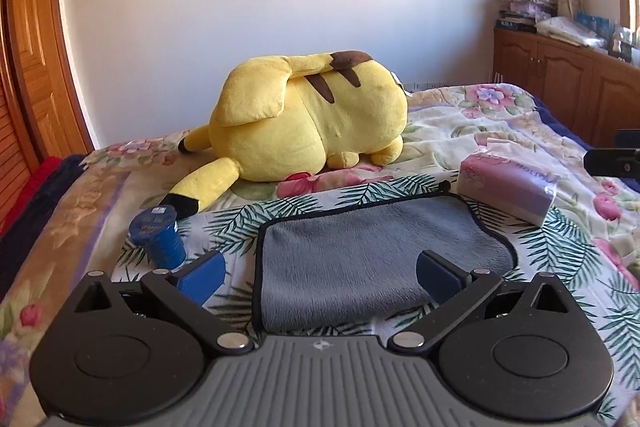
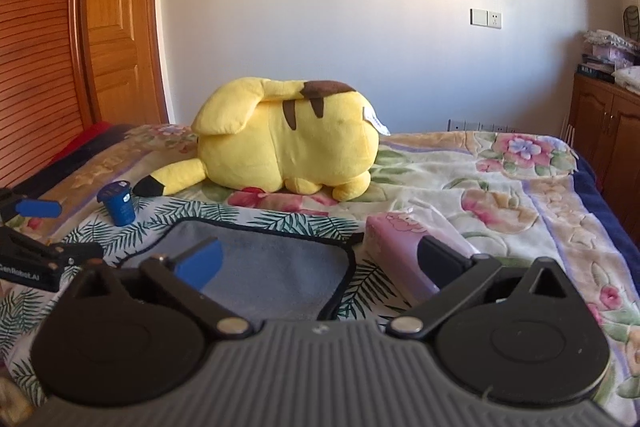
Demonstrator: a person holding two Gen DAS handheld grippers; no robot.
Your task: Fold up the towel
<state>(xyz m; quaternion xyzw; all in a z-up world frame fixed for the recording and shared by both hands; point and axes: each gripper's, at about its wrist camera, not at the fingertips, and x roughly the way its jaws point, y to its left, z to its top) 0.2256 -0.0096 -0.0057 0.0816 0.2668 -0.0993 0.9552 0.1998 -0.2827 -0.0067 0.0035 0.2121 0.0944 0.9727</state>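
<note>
A grey towel (image 1: pixel 360 255) with a dark hem lies flat on a palm-leaf cloth (image 1: pixel 236 223) on the bed; it also shows in the right wrist view (image 2: pixel 264 267). My left gripper (image 1: pixel 320 277) is open and empty, hovering over the towel's near left part. My right gripper (image 2: pixel 320 263) is open and empty above the towel's near right corner. The left gripper also shows at the left edge of the right wrist view (image 2: pixel 40 227). The right gripper shows partly at the right edge of the left wrist view (image 1: pixel 612 159).
A big yellow plush toy (image 1: pixel 308 119) lies behind the towel. A blue cup (image 1: pixel 158 237) stands left of the towel. A pink tissue pack (image 1: pixel 508 187) lies right of it. A floral blanket (image 1: pixel 500 123) covers the bed. Wooden cabinets (image 1: pixel 560 75) stand at the right.
</note>
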